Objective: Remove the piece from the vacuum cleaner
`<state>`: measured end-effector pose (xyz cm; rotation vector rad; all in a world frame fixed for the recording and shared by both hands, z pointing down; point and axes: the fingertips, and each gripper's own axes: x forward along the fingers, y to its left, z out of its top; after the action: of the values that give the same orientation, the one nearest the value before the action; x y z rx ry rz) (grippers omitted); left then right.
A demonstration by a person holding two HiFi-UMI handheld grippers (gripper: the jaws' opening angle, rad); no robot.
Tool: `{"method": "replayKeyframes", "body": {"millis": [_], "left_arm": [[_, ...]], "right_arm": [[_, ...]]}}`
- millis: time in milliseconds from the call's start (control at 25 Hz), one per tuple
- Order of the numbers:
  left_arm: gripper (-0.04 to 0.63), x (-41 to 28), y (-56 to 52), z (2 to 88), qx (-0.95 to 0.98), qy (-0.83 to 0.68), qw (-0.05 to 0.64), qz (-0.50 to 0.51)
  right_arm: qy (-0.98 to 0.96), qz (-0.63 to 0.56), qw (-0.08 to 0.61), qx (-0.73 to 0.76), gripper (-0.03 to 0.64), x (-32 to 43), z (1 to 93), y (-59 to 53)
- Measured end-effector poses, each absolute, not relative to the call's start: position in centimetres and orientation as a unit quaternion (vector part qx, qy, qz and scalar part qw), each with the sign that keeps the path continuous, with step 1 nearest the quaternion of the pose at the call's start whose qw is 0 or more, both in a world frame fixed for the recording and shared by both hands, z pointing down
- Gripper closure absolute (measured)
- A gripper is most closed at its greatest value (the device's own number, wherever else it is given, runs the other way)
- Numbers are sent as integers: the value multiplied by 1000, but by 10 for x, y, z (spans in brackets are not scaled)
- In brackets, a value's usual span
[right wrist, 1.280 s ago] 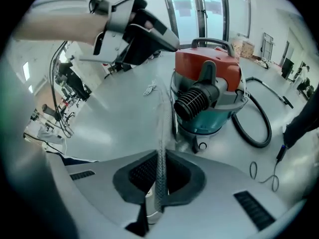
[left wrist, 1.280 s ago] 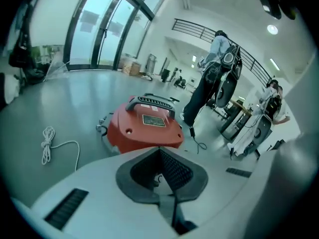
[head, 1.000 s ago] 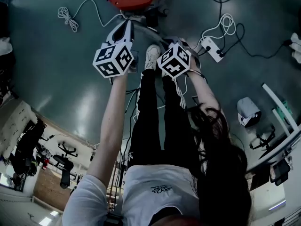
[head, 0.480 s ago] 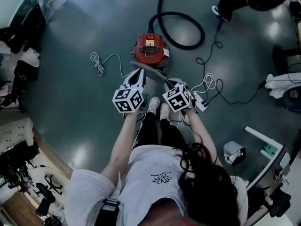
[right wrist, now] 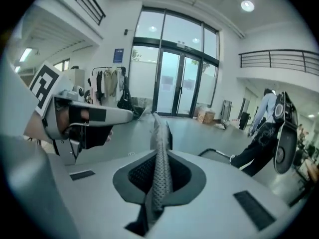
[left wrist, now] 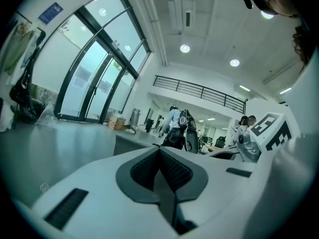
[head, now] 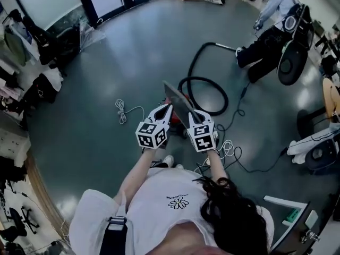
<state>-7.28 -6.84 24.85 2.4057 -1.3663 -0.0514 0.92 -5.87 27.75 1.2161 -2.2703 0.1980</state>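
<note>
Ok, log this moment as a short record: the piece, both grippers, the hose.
piece: flat grey panel, held up above the floor, spanning both grippers
left gripper: jaws closed on the piece's edge
right gripper: jaws closed on the piece, which runs edge-on between them
hose: black, looped on the floor beyond the piece

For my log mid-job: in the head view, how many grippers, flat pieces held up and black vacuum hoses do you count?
grippers: 2 (left gripper, right gripper)
flat piece: 1
black hose: 1
total: 4
</note>
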Motion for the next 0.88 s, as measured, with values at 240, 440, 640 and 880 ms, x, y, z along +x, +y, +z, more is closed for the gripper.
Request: {"method": "replayKeyframes", "body": {"millis": [240,440,640,880], "left_arm": [[592,-95,-88,185,855,-501,116,-66],[592,-107,-98,166,854,-505,97,-76],[592,-108,-104,164,858,-499,96,-72],[592,-99,-103,160,861,-496,87,-76]], "right_arm": [[-850,11,228,475,592,8,224,-84],[-838,-61,242,485,592,4,201,-93],[-839,-80,238,482,592,-4,192,-94],[-832,-72,232,500,592,11,190,-95]]}}
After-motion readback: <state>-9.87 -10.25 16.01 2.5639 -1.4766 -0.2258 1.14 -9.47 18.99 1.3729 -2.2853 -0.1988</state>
